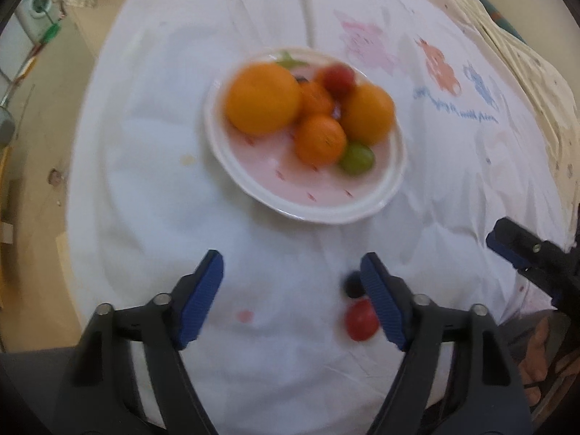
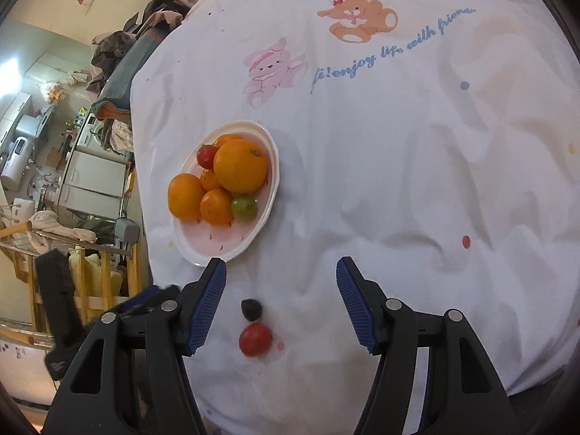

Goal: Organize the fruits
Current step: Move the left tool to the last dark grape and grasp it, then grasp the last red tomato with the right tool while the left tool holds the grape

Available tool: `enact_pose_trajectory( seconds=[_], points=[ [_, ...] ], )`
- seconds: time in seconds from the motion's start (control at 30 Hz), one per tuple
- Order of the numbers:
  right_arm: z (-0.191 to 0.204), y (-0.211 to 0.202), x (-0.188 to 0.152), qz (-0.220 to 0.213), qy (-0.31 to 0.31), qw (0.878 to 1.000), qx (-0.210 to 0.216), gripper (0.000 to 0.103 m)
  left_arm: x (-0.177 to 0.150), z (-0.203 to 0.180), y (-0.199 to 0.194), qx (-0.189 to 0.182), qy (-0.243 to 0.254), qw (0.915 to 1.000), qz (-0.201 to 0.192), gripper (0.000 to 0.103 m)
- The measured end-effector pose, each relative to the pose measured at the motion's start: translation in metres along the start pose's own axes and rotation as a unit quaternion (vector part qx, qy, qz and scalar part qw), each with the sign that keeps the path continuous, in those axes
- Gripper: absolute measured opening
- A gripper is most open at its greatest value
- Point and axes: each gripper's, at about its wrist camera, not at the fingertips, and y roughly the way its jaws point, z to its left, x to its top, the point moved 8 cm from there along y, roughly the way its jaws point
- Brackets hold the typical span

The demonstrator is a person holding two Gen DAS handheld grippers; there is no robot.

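A pink plate (image 1: pixel 326 203) (image 2: pixel 221 243) on the white cloth holds two large oranges (image 1: pixel 262 99) (image 2: pixel 241 165), small tangerines (image 1: pixel 319 139), a green fruit (image 1: pixel 357 158) (image 2: pixel 244 207) and a red tomato (image 1: pixel 337 77) (image 2: pixel 206 156). A loose red tomato (image 1: pixel 360 320) (image 2: pixel 255 339) and a dark small fruit (image 1: pixel 351 284) (image 2: pixel 251 308) lie on the cloth near me. My left gripper (image 1: pixel 291 304) is open and empty, its right finger beside these two. My right gripper (image 2: pixel 281 306) is open and empty, with both loose fruits between its fingers. The right gripper also shows in the left wrist view (image 1: pixel 522 250).
The white cloth (image 2: pixel 398 181) carries cartoon animal prints and blue lettering. Past its left edge is a cluttered room with a wooden rack (image 2: pixel 90 282), appliances and piled clothes (image 2: pixel 145 21). The cloth's near edge drops off close below the grippers.
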Motion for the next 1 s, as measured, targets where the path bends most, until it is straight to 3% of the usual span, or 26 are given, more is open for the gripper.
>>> enact_pose_trajectory(
  seconds=[0.13, 0.17, 0.27, 0.43, 0.63, 0.77, 1.0],
  points=[
    [-0.005, -0.011, -0.001, -0.005, 0.001, 1.000, -0.010, 0.066, -0.016, -0.024, 0.019, -0.021, 0.007, 0.9990, 0.038, 0.059],
    [-0.007, -0.014, -0.001, -0.007, 0.008, 1.000, -0.004, 0.066, -0.020, -0.029, 0.023, -0.018, 0.013, 0.9988, 0.045, 0.054],
    [-0.013, -0.022, -0.002, -0.012, 0.016, 1.000, -0.007, 0.066, -0.027, -0.045, 0.039, -0.006, 0.033, 0.9972, 0.066, 0.050],
    [-0.013, -0.032, -0.003, -0.020, 0.012, 1.000, -0.008, 0.066, -0.027, -0.056, 0.053, 0.030, 0.057, 0.9955, 0.069, 0.047],
    [-0.016, -0.037, -0.004, -0.023, 0.012, 1.000, -0.016, 0.066, -0.029, -0.063, 0.063, 0.044, 0.076, 0.9927, 0.083, 0.019],
    [-0.012, -0.037, -0.004, -0.025, 0.009, 1.000, -0.016, 0.066, -0.026, -0.063, 0.054, 0.043, 0.082, 0.9934, 0.067, 0.019],
    [-0.006, -0.026, -0.009, -0.012, -0.008, 1.000, -0.023, 0.066, -0.016, -0.036, 0.022, 0.035, 0.047, 0.9978, 0.031, 0.019]
  ],
)
